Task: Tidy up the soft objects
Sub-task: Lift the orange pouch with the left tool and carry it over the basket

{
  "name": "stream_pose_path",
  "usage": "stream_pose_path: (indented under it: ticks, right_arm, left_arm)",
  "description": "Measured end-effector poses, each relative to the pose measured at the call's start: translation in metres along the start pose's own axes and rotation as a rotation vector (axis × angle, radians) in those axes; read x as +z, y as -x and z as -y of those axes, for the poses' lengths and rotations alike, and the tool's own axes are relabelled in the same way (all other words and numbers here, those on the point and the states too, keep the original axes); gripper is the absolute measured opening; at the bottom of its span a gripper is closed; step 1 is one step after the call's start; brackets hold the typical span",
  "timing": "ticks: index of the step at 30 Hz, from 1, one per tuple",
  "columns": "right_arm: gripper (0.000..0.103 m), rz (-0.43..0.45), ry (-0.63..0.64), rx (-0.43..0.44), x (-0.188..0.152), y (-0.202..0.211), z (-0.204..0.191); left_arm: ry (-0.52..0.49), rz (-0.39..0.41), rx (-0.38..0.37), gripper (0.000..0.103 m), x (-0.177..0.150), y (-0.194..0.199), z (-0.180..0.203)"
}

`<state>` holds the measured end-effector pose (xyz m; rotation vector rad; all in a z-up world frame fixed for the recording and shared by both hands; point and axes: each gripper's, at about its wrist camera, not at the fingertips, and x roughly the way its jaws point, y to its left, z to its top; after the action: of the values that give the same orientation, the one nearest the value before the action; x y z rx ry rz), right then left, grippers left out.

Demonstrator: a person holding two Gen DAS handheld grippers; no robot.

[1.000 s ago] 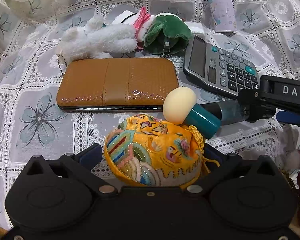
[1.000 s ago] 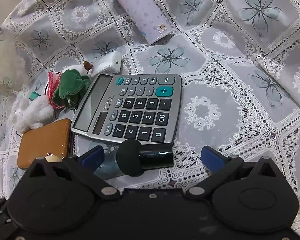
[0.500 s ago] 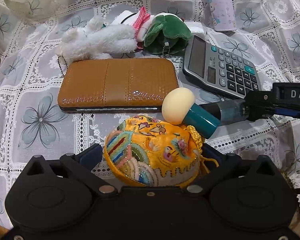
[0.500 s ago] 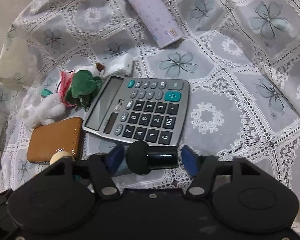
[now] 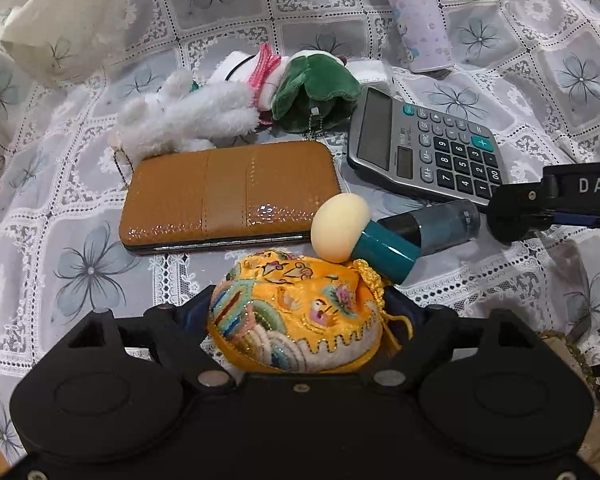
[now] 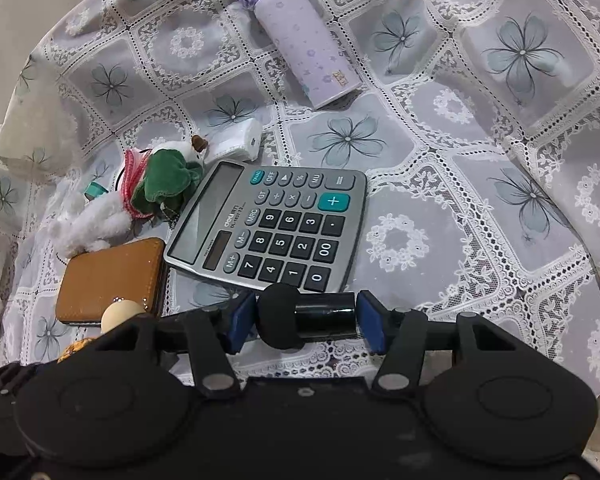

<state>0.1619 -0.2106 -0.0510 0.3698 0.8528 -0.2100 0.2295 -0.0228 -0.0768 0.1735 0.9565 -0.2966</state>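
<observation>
two claws are at work over one lace-covered worktop (image 6: 452,184). the left claw (image 5: 300,316) has just been closing, and its jaws now sit against both sides of one yellow embroidered pouch (image 5: 296,316), which lies on the cloth right in front of the camera. the right claw (image 6: 306,318) has just closed too, and pinches one black-tipped sponge applicator (image 6: 308,314) across its dark handle, just below the calculator (image 6: 276,228). a second applicator (image 5: 364,236), cream-headed with a teal handle, lies tilted beside the pouch, touching its upper edge. behind it sit one brown wallet (image 5: 228,192), one white plush toy (image 5: 188,116) and one green plush toy (image 5: 314,96), the two plush toys touching. one lilac bottle (image 6: 304,40) lies on its side farther back.
</observation>
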Motion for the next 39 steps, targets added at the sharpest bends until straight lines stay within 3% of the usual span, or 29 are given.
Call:
stream_pose_path:
  ticks: [3,14,26,39]
  right_arm:
    - [0.055,0.002,-0.010,0.001,-0.001,0.002,0.004]
    - [0.055,0.002,-0.072,-0.007,-0.002,0.009,0.020]
    - [0.055,-0.004,-0.075,-0.009,-0.008,0.013,0.024]
    - [0.055,0.042,-0.071,0.032,-0.010,0.042,0.023]
  left_arm:
    - [0.000,0.007,0.012,0.073,-0.002,0.004,-0.001]
    - [0.063,0.062,0.040,0.072,0.011,0.025,-0.015]
    - [0.146,0.026,0.078,0.072,0.003,0.026,-0.027]
    - [0.211,0.075,0.049,0.072,-0.005,0.070,-0.026]
